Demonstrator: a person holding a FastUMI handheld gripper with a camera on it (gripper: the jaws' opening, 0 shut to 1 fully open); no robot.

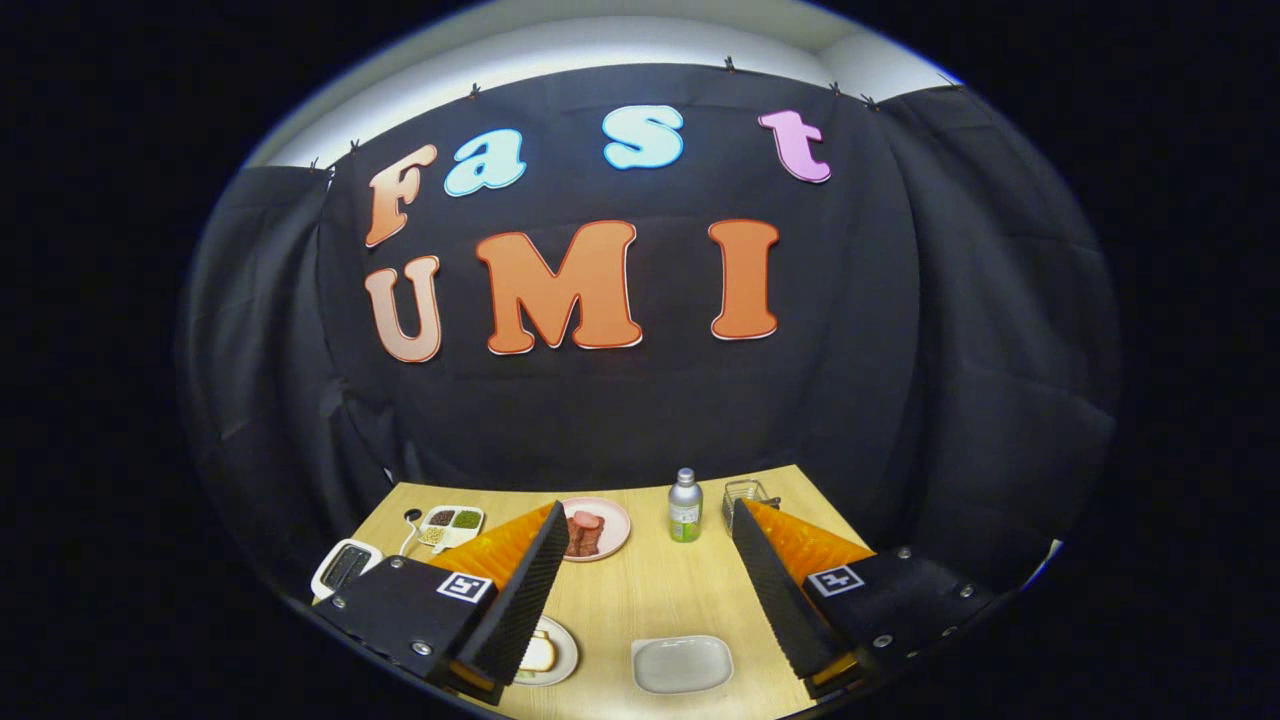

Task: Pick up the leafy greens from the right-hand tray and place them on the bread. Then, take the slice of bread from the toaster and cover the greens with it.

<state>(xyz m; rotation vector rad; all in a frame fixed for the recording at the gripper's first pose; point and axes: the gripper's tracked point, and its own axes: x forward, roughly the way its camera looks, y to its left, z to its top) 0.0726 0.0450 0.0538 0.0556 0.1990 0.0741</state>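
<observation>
While the gripper (650, 590) hangs wide open over the wooden table (660, 590), holding nothing, the gray tray (682, 664) sits between the fingers, nearer the right one; I can't make out greens on it. Bread plate (548, 655) hugs the left finger.

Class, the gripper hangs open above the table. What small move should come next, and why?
Probably lower the open gripper toward the right side of the table. It hangs high, the right finger hides the part where the greens may lie, and the bread waits on its plate beside the left finger.
</observation>
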